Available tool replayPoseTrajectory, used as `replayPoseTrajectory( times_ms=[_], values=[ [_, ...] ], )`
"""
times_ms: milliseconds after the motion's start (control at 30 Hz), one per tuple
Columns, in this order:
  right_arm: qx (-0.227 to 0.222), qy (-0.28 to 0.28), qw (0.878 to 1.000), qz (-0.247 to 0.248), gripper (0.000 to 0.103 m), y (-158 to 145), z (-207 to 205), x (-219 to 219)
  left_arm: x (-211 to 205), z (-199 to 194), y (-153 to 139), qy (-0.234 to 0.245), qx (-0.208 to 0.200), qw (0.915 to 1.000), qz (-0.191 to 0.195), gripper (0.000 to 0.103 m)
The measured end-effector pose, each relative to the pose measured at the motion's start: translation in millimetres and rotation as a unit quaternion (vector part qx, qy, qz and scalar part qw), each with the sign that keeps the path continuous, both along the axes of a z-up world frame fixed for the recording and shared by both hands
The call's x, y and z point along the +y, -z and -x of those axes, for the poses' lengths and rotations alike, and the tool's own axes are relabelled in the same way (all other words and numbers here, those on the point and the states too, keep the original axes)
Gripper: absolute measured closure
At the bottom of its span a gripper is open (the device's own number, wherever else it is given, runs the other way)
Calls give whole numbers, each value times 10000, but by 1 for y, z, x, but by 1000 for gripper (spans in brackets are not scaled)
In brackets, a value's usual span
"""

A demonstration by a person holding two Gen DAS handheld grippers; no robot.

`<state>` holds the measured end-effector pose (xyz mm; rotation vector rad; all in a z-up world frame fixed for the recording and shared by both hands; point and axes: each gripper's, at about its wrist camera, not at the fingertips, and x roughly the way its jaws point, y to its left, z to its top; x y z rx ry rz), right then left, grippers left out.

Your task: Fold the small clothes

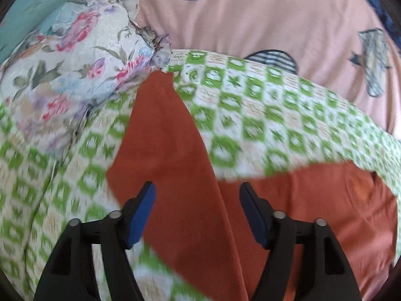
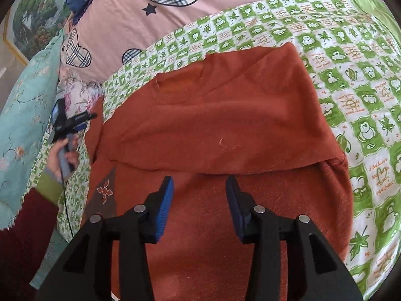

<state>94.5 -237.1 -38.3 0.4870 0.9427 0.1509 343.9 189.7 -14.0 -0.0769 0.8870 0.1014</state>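
Sweater [image 2: 220,125], rust-orange, spread flat on the green-checked blanket [image 2: 356,95] of a bed, so that its panels can be turned over one another. One part already lies doubled across the body, its edge just beyond the right gripper [image 2: 199,188], whose jaws stand apart and empty above the cloth. The left gripper [image 1: 198,195], jaws likewise apart, hovers at the sweater's left side over a sleeve-like strip, probably the next fold. A floral pillow [image 1: 75,62] lies far left.

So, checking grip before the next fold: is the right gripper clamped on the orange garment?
No, the right gripper is open above the orange garment, holding nothing.
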Motion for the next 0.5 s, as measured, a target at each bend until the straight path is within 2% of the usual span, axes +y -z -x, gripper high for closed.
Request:
replayPoseTrajectory(
  times_ms=[67, 133, 233, 300, 367, 400, 433, 500],
  values=[
    [53, -74, 10000, -8, 58, 0, -2, 4, 1, -28, 5, -53, 90, 9998, -171, 26],
    [92, -108, 9999, 25, 58, 0, -2, 5, -1, -55, 13, -135, 241, 9987, -423, 16],
    [152, -117, 9998, 13, 58, 1, -3, 5, 4, -93, 28, -438, 441, 9943, -872, 16],
    [197, -96, 9998, -14, 58, 4, -4, 2, 12, -114, 43, -538, 654, 9921, -922, 15],
    [189, -65, 9998, -72, 58, 5, -3, 1, 17, -117, 46, -515, 567, 9940, -786, 37],
    [183, -62, 9998, -92, 58, 5, -3, 1, 19, -115, 44, -433, 491, 9959, -625, 70],
    [172, -76, 9998, -111, 58, 5, -4, 2, 17, -108, 40, -361, 427, 9969, -553, 95],
    [131, -125, 9997, -137, 58, 4, -5, 6, 13, -93, 33, -229, 290, 9975, -603, 96]
  ],
)
